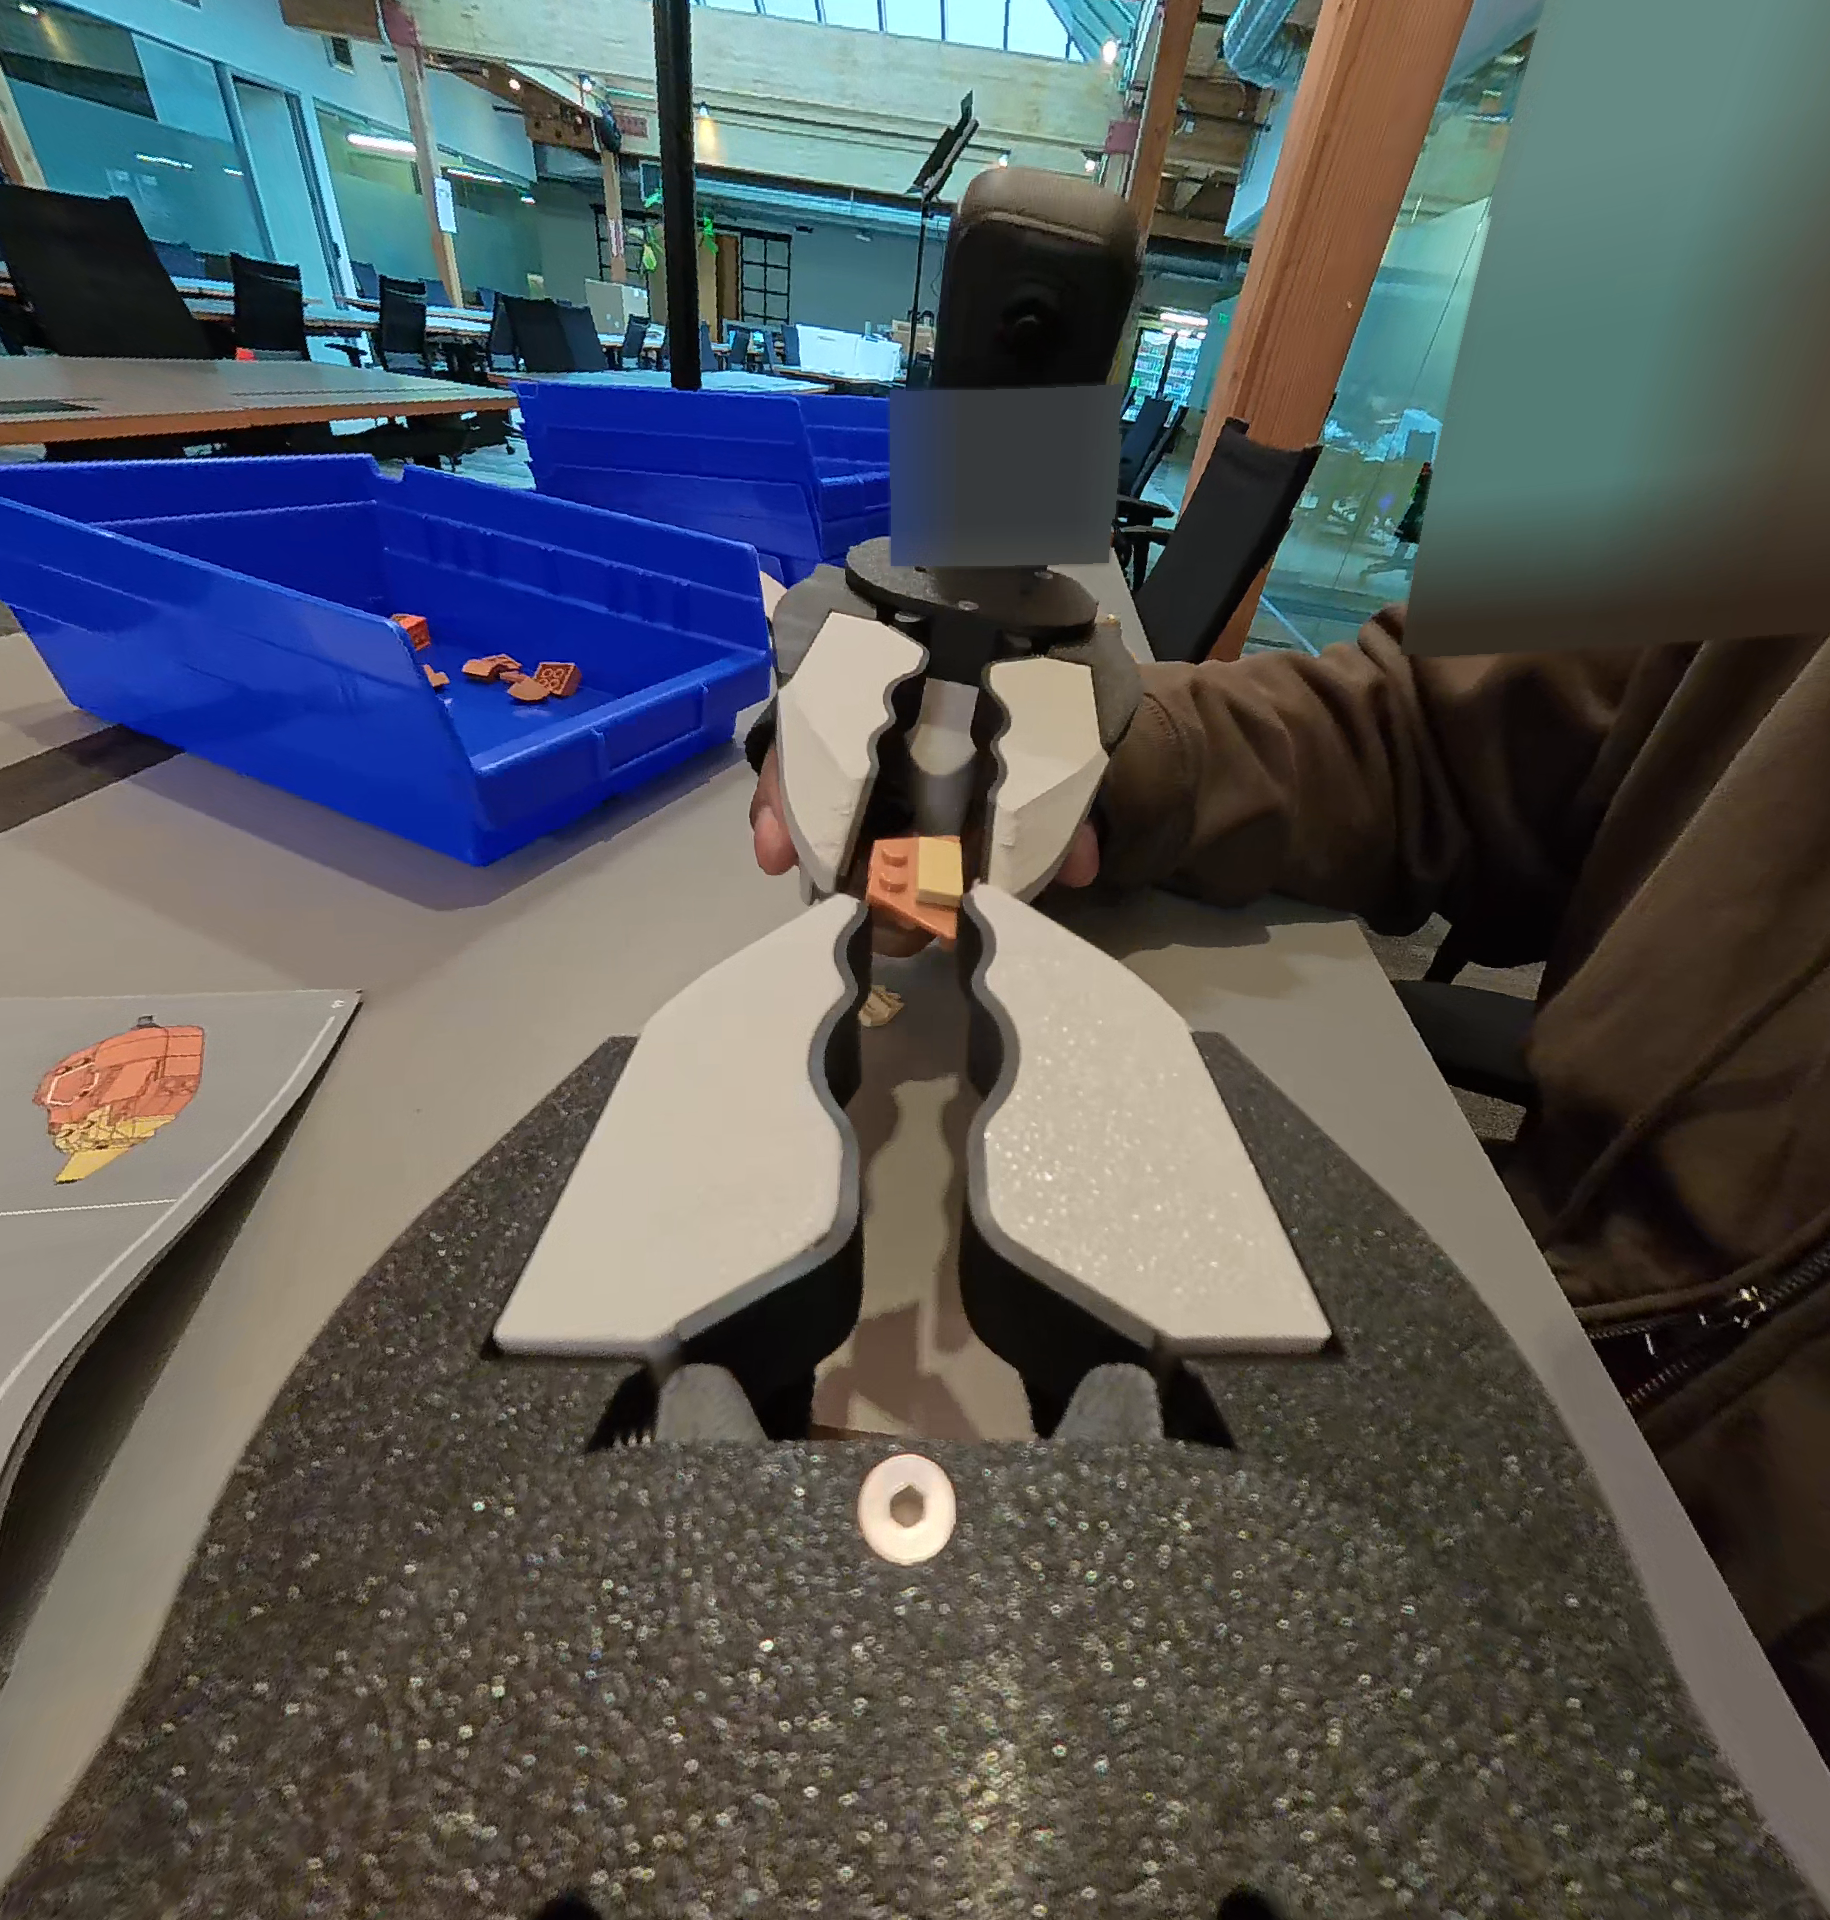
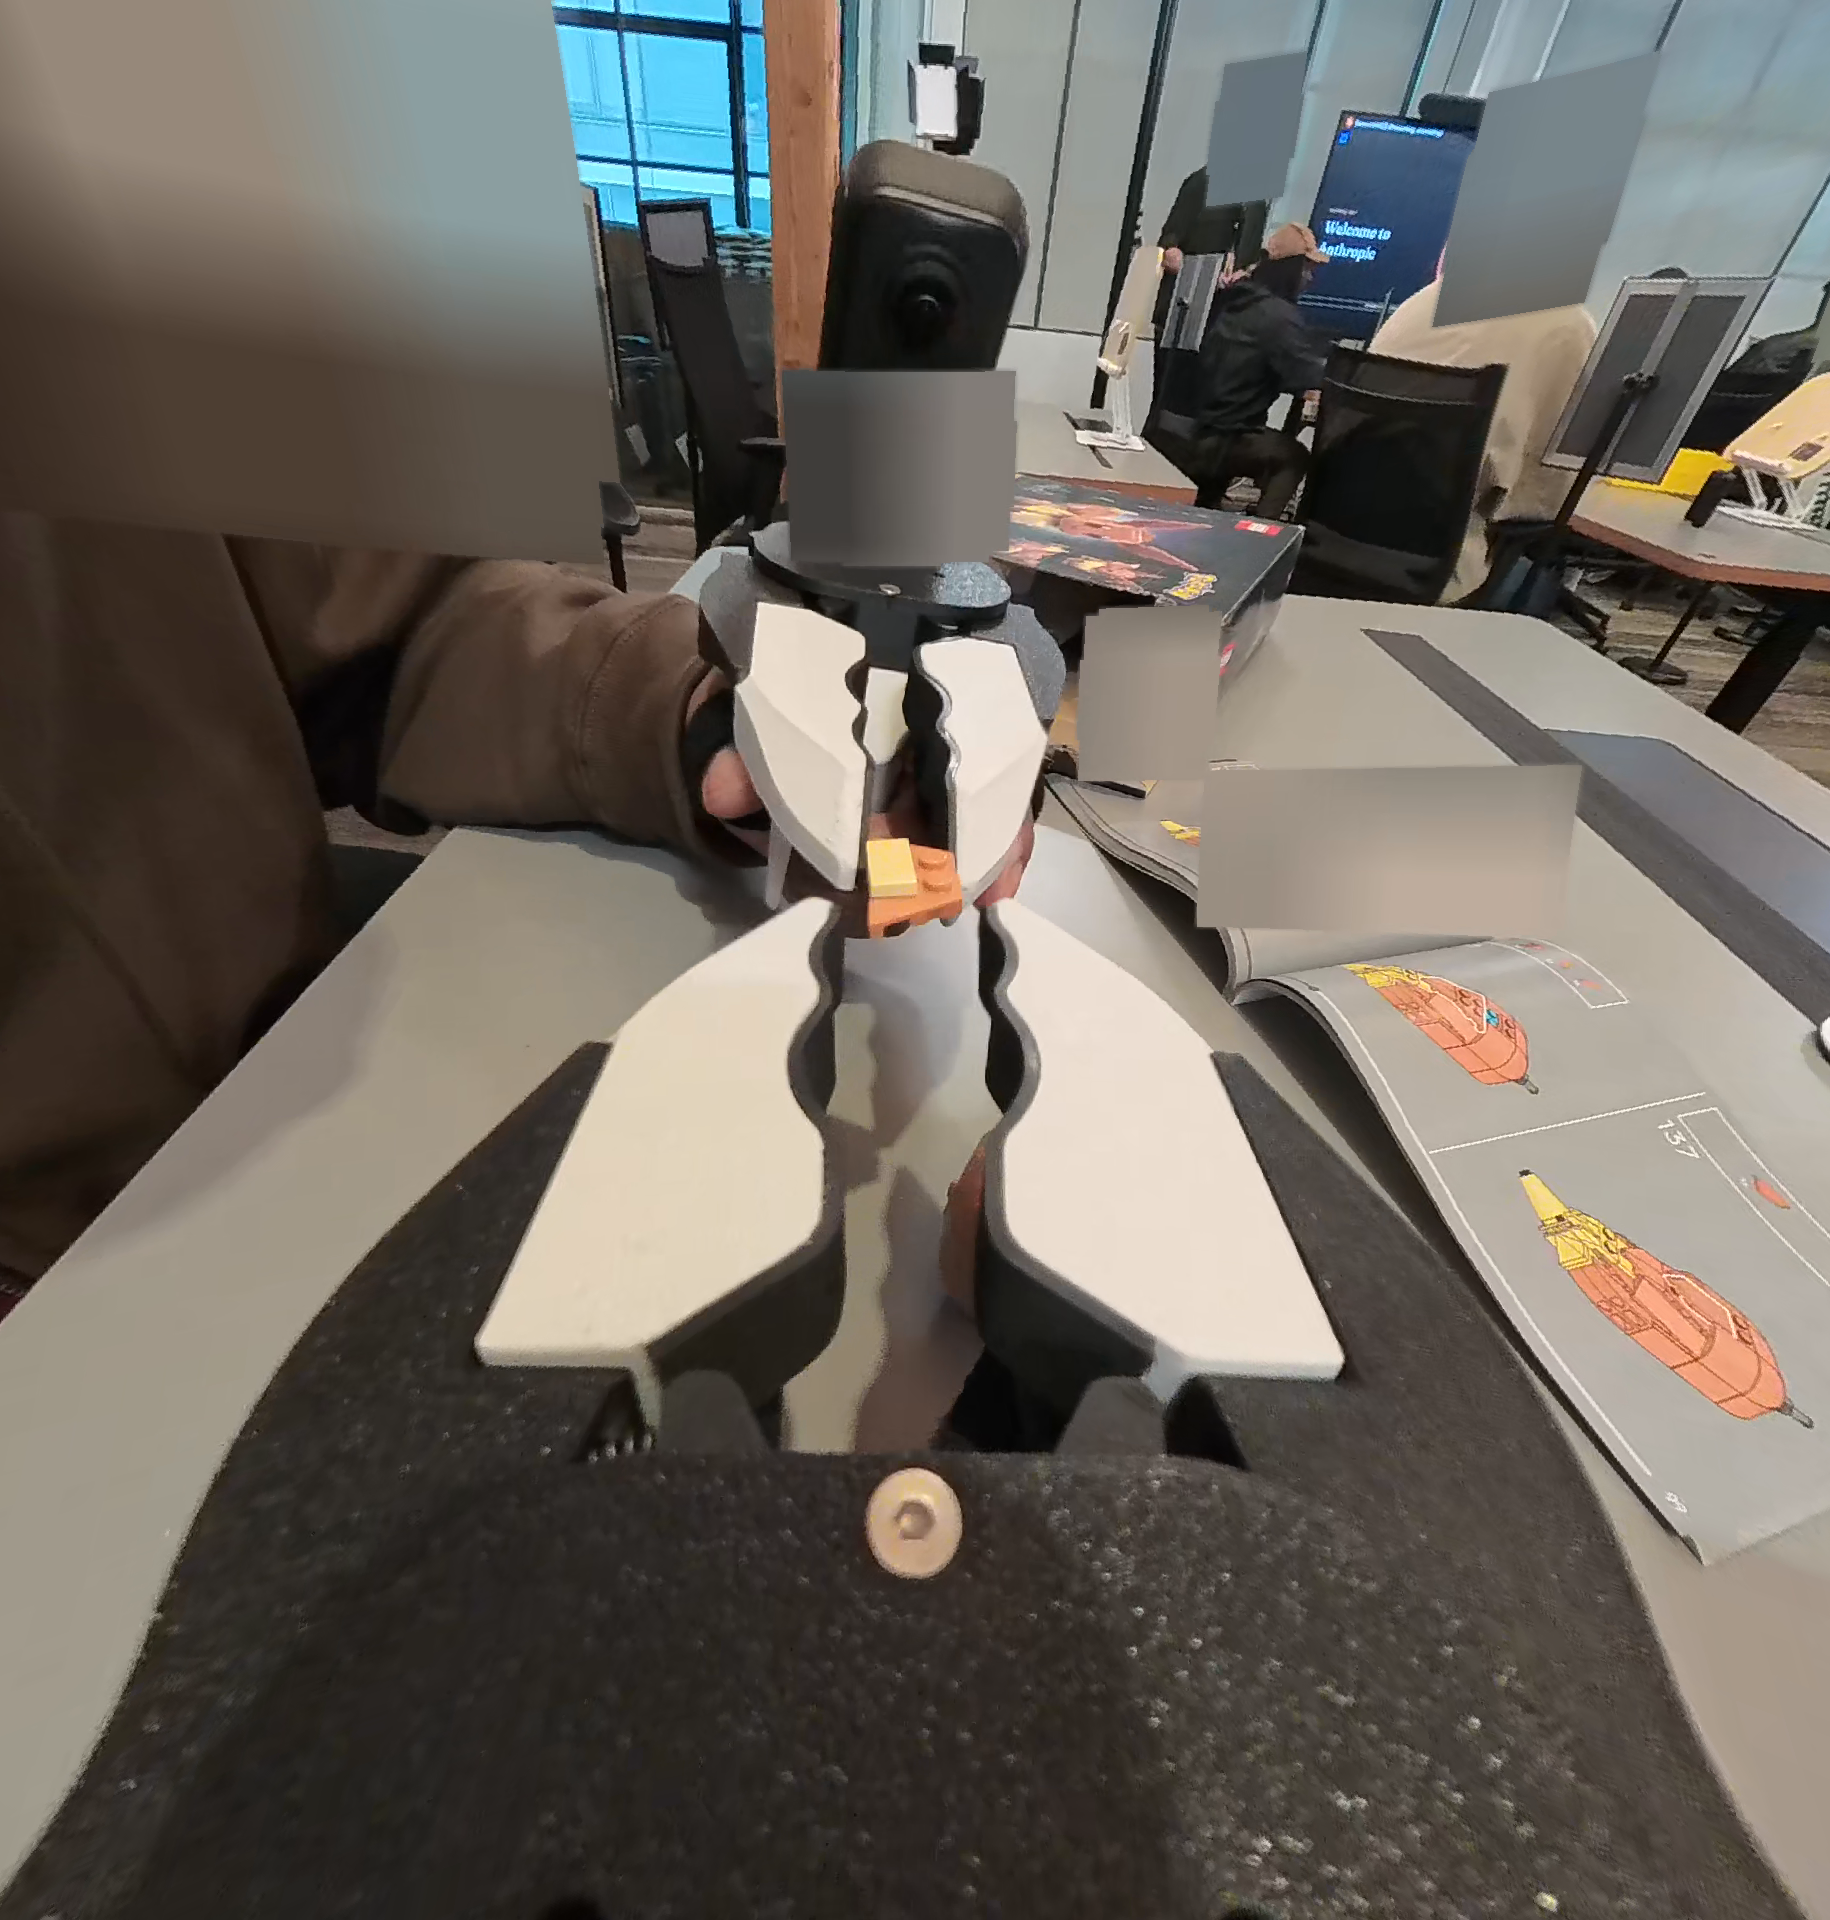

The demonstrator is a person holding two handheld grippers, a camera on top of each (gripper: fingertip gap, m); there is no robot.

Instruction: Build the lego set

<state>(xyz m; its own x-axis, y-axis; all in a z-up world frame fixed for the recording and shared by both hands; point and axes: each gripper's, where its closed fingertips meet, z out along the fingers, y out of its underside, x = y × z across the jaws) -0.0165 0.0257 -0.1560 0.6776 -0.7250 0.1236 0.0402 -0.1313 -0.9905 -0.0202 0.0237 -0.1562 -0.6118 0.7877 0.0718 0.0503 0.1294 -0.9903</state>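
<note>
I hold two grippers over a grey table (image 1: 267, 894), tips facing each other above its near edge.

Beyond my left jaws and off to their left stands a big blue bin (image 1: 298, 665) with a few loose orange bricks (image 1: 516, 675) on its floor. A second blue bin (image 1: 703, 457) sits behind it.

To the right of my right jaws lies an open instruction booklet (image 2: 1576, 1174), and farther back, beyond the jaws, a dark set box (image 2: 1160, 561).

My left gripper (image 1: 913, 914) has its jaws a little apart, with the piece right at their tips. Whether they grip it or only frame it I cannot tell.

My right gripper (image 2: 906, 920) looks the same in its own view: jaws slightly apart, the piece at the tips. In the left view, though, these right jaws close around the far end of the piece and pinch it.

The piece itself is a small orange plate (image 1: 906, 888) with a smaller tan tile (image 1: 938, 871) on top, held in the air between the two sets of jaws.
</note>
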